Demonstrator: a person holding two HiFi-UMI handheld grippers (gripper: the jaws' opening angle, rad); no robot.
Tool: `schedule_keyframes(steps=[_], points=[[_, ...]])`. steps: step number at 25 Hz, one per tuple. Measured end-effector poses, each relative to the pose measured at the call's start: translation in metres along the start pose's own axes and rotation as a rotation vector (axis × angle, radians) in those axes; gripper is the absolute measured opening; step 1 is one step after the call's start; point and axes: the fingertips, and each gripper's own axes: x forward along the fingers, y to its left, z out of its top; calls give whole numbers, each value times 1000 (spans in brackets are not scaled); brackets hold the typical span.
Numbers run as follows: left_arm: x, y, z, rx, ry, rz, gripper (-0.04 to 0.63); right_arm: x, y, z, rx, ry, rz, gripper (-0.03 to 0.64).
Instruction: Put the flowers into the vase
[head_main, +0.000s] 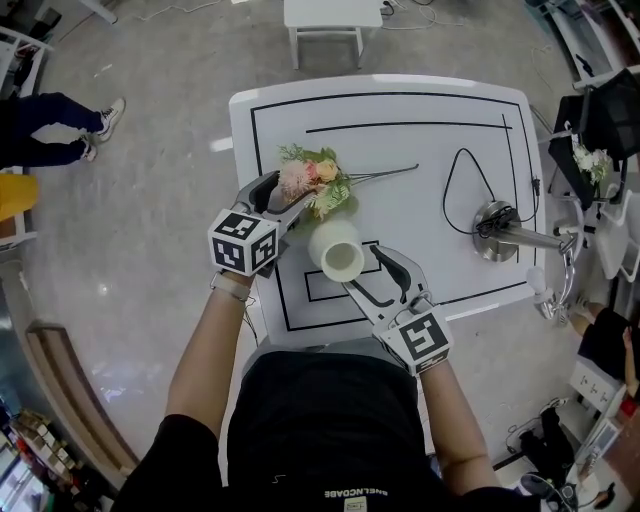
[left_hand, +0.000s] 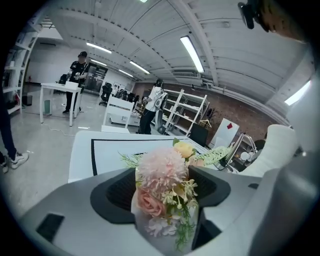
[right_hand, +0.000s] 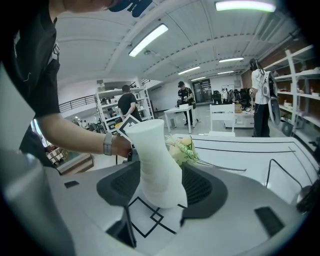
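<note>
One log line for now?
left hand-held gripper: open around pink-and-yellow artificial flower bunch on white table | right hand-held gripper: open around upright white vase | bunch not in vase

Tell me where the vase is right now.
In the head view the white vase stands on the table near the person's edge, between the right gripper's spread jaws, with the flowers lying just beyond it.

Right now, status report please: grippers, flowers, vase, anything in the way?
Left gripper open around the flower bouquet lying on the table. Right gripper open around the upright white vase. Bouquet not yet in; vase mouth clear.
</note>
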Motion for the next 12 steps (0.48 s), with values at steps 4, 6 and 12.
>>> schedule_keyframes(steps=[4, 6, 12], points=[[0, 0, -5, -4, 0, 7, 286, -1, -3, -3, 4, 12, -13, 249], [0, -1, -7, 10, 5, 16, 234, -1, -1, -8, 6, 13, 1, 249], [-3, -3, -9, 45, 1, 52, 147, -3, 0, -12, 2, 16, 14, 249]])
